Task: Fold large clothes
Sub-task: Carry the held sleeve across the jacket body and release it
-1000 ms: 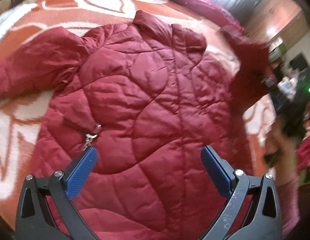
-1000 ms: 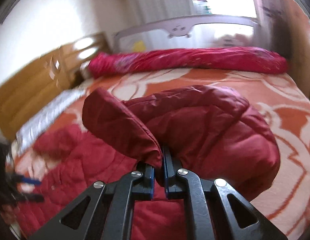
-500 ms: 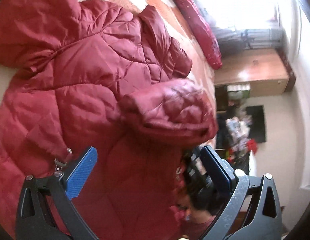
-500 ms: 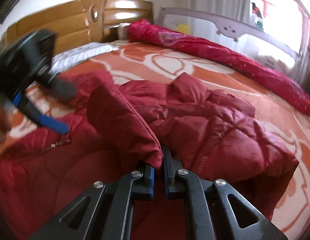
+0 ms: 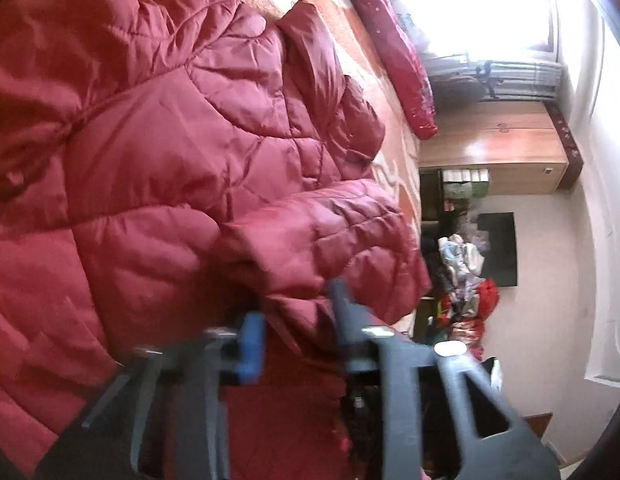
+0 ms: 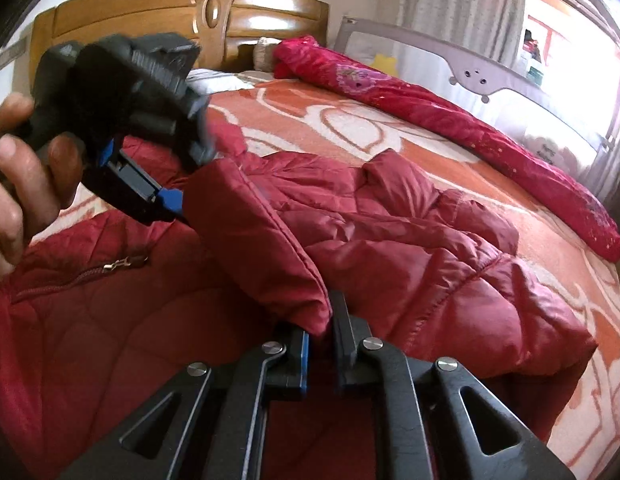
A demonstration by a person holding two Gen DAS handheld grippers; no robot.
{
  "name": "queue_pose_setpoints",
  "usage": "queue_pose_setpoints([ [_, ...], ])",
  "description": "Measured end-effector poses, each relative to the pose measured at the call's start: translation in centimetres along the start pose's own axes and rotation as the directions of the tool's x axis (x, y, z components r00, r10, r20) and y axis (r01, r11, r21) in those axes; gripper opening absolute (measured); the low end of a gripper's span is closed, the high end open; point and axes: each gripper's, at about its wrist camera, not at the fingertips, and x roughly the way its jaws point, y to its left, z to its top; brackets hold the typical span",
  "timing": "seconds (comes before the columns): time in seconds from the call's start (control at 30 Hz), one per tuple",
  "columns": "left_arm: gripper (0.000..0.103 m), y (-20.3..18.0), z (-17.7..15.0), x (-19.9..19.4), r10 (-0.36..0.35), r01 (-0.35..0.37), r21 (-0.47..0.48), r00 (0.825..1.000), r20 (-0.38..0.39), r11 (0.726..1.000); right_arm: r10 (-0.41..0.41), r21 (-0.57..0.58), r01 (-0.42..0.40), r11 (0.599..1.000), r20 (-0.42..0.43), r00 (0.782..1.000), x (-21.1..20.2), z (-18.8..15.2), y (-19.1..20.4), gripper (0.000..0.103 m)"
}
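Observation:
A dark red quilted jacket (image 5: 170, 152) lies spread on the bed; it also shows in the right wrist view (image 6: 409, 248). My right gripper (image 6: 319, 344) is shut on the cuff of the jacket's sleeve (image 6: 254, 236) and holds it folded over the jacket's body. My left gripper (image 5: 296, 320) is closing around the same sleeve (image 5: 329, 240) further along; its image is blurred. In the right wrist view the left gripper (image 6: 190, 196) sits at the sleeve's far end, held by a hand (image 6: 18, 184).
The bed has an orange and white patterned cover (image 6: 349, 120). A rolled red quilt (image 6: 449, 120) lies along its far side. A wooden headboard (image 6: 190, 12) is behind. A wardrobe (image 5: 489, 148) and clutter (image 5: 465, 280) stand beyond the bed's edge.
My left gripper has swung from over the jacket's body to the folded sleeve and its jaws have narrowed around it. My right gripper has carried the sleeve across the jacket.

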Motion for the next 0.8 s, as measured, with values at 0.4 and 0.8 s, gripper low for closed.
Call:
queue_pose_setpoints([
  [0.4,0.008,-4.7,1.8,-3.7,0.303,-0.348,0.332,0.936,0.181,0.877,0.064,0.188,-0.067,0.980,0.019,0.998,-2.6,-0.8,-3.6,0.042],
  [0.8,0.009,-5.3,1.6,-0.7,0.595,-0.739,0.514,0.665,0.453,0.435,-0.040,0.576,0.104,0.811,-0.124,0.992,-1.2,-4.9,-15.4,0.044],
])
